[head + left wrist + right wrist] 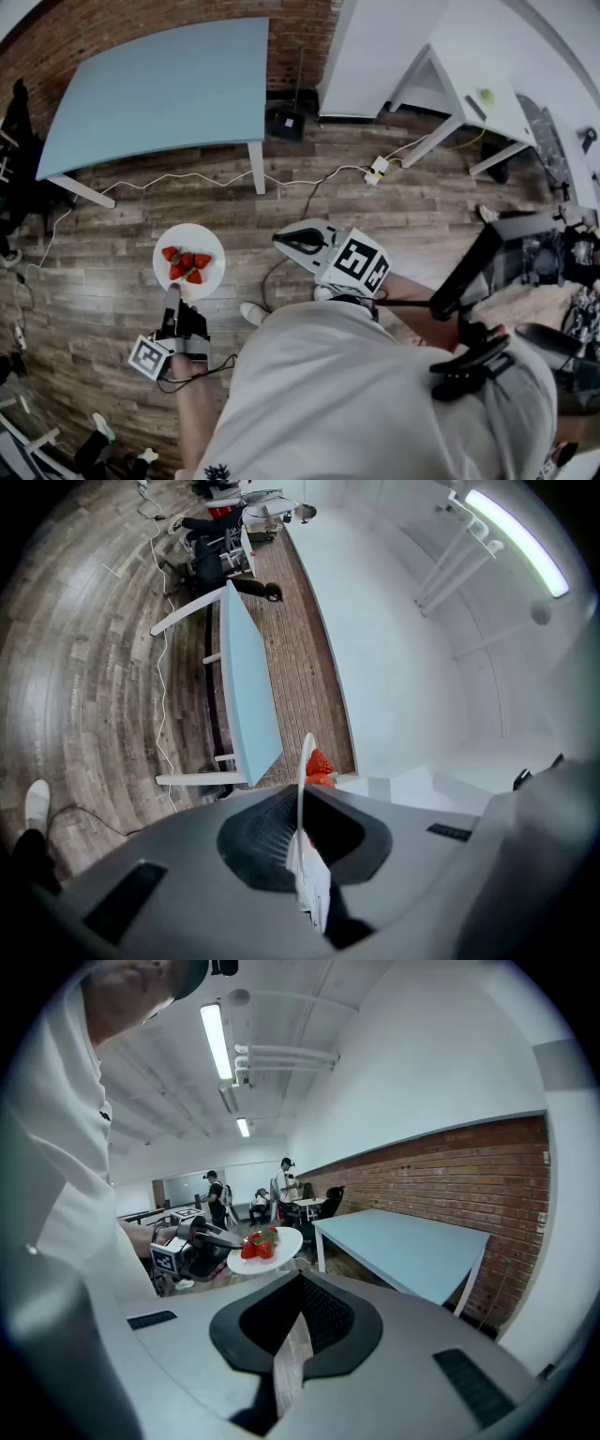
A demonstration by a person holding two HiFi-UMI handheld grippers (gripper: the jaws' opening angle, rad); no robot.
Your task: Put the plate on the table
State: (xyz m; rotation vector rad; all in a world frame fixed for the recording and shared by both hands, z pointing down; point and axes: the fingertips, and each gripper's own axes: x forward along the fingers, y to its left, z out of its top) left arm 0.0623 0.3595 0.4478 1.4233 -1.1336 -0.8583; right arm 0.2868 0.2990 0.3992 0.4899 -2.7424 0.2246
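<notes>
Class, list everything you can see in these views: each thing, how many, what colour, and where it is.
plate: one, white, held by its rim above the wooden floor
strawberries: several, red, on the plate
table: one, light blue with white legs, by the brick wall
desk: one, white, upper right of the head view
small object: one, green, on the desk
cable: one, white, on the floor
box: one, black, at the wall's foot
bystanders: several, mixed clothing, far end of the room
left gripper: one, dark, shut on the plate's rim
right gripper: one, pale grey, shut, empty
</notes>
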